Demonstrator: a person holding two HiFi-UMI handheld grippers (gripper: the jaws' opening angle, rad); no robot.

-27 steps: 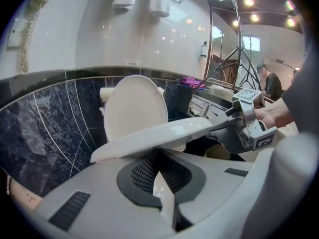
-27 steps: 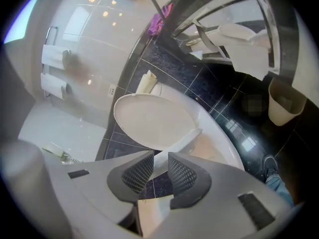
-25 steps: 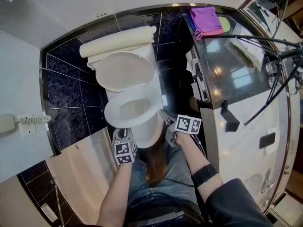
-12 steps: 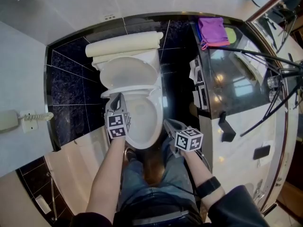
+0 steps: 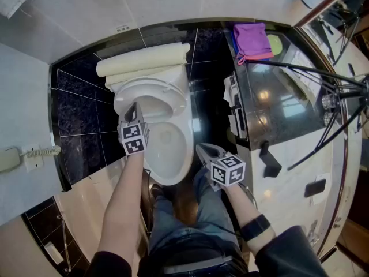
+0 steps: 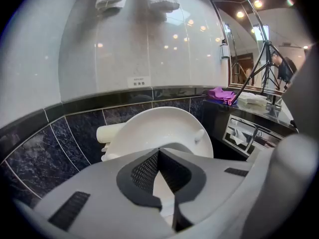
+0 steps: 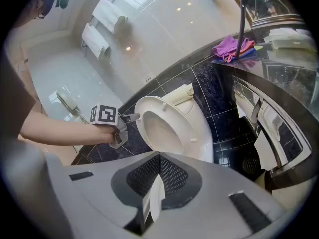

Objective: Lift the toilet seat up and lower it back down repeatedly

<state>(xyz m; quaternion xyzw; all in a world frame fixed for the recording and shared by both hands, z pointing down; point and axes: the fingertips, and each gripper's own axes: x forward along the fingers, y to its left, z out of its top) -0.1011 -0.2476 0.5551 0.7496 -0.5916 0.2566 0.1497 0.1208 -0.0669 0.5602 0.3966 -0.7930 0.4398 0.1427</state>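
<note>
White oval toilet seat [image 5: 147, 87] [image 7: 185, 128], plastic, glossy. Raised off the bowl [image 5: 185, 149], not flat and not fully upright: tilted back toward the cream tank [image 5: 144, 59], hinge end at rear, free front edge up in the air. In the right gripper view its underside faces out, with small white bumper nubs showing on the ring and an oval opening in the middle. From the head view it reads as a foreshortened ring above the rear half of the bowl, with the bowl's front half uncovered. The toilet stands against a dark blue tiled wall [image 5: 81, 108], and the seat is centred on it. Can't tell whether the seat touches the lid behind it.
</note>
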